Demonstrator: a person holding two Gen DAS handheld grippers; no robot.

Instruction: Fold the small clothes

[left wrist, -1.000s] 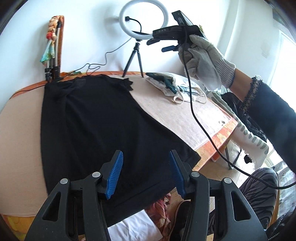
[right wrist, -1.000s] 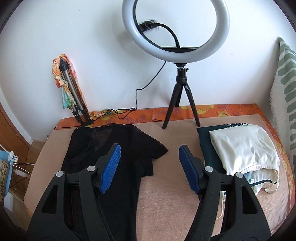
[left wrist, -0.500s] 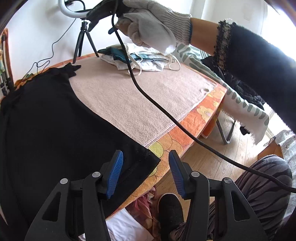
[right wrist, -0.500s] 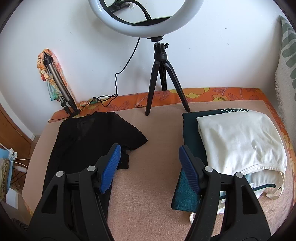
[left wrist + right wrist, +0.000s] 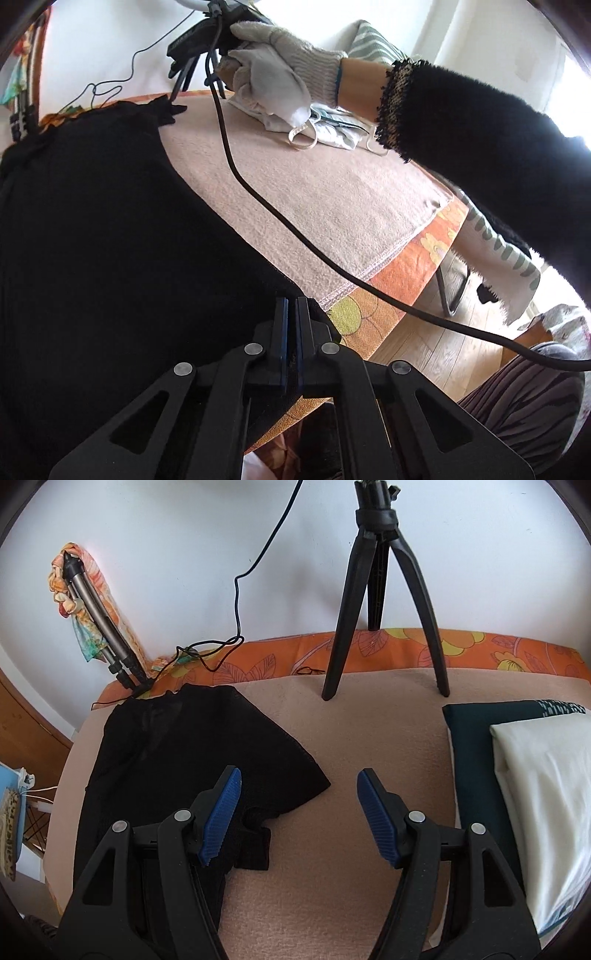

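A black T-shirt (image 5: 110,240) lies flat on the pink-covered table (image 5: 332,192). My left gripper (image 5: 290,314) is shut on the shirt's near right hem corner at the table's front edge. In the right wrist view the shirt's upper part and right sleeve (image 5: 207,771) show. My right gripper (image 5: 297,812) is open and empty, low over the table just right of that sleeve. The right gripper, held in a gloved hand (image 5: 273,77), also shows far back in the left wrist view.
A folded stack with a dark green and a white garment (image 5: 532,782) lies at the right. A black tripod (image 5: 380,590) stands at the back, a folded tripod with a scarf (image 5: 92,613) at the back left. A black cable (image 5: 295,236) hangs across the table.
My left gripper moved down to the shirt's hem corner and shut on it. My right gripper moved forward and lower toward the right sleeve, staying open.
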